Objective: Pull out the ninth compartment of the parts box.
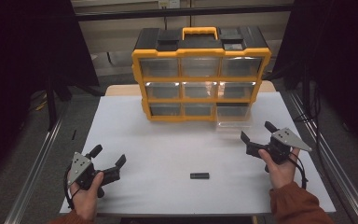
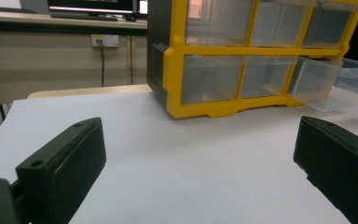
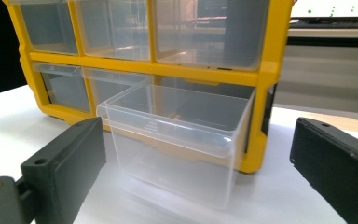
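Yellow-and-black drawer cabinet (image 1: pixel 200 74) standing upright at the far middle of a white table (image 1: pixel 168 154), its nine clear drawers arranged in three rows of three and its yellow carrying handle (image 1: pixel 199 31) on top. The bottom-right drawer (image 1: pixel 233 116) is pulled out of its bay and projects forward over the table, while the other eight sit flush in the frame. In the right gripper view this clear drawer (image 3: pixel 177 140) lies directly ahead, between the lines of the two black jaws but beyond their tips and untouched by them; its interior appears empty, though the clear plastic makes this hard to confirm. The right gripper (image 1: pixel 257 133), held in the person's right hand (image 1: pixel 279 168) near the table's right edge, points toward the open drawer with its jaws spread wide and nothing between them. The left gripper (image 1: pixel 108 156), held in the left hand (image 1: pixel 86 193) near the front-left corner, hovers low over bare table, its jaws likewise spread wide and holding nothing; in the left gripper view the cabinet (image 2: pixel 256 51) and the projecting drawer (image 2: pixel 335 84) appear farther off, to the right. A small black block (image 1: pixel 199 176) lies flat on the table between the two hands, nearer the front edge, well apart from both grippers and from the cabinet.
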A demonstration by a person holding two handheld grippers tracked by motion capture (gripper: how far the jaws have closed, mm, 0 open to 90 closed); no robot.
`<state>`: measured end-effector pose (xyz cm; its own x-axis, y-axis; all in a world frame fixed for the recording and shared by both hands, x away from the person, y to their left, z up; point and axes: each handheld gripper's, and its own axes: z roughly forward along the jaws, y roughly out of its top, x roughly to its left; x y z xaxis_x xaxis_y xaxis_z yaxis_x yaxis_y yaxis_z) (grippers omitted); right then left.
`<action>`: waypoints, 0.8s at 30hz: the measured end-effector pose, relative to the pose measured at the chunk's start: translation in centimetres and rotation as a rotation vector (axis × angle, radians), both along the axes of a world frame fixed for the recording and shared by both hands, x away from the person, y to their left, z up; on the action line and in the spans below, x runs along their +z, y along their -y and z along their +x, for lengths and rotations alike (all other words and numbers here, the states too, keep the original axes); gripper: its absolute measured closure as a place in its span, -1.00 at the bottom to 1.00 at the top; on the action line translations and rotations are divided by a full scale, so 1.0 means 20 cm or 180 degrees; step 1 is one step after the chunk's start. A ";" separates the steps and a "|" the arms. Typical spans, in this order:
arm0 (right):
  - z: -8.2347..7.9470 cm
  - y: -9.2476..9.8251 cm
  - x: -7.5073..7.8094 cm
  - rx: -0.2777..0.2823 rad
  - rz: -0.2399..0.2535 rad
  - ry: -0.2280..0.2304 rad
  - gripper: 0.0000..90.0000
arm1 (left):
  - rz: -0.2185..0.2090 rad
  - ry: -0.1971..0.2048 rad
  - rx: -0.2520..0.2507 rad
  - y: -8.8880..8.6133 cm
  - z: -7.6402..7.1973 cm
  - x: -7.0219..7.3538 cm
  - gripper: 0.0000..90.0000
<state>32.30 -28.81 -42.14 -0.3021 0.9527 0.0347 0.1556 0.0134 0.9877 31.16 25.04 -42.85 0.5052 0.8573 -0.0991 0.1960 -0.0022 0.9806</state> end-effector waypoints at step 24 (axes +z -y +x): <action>-0.28 0.08 -0.03 -0.0198 0.0013 0.0025 -0.96 | 0.0095 0.0086 0.0028 -0.01 -0.02 0.01 -0.95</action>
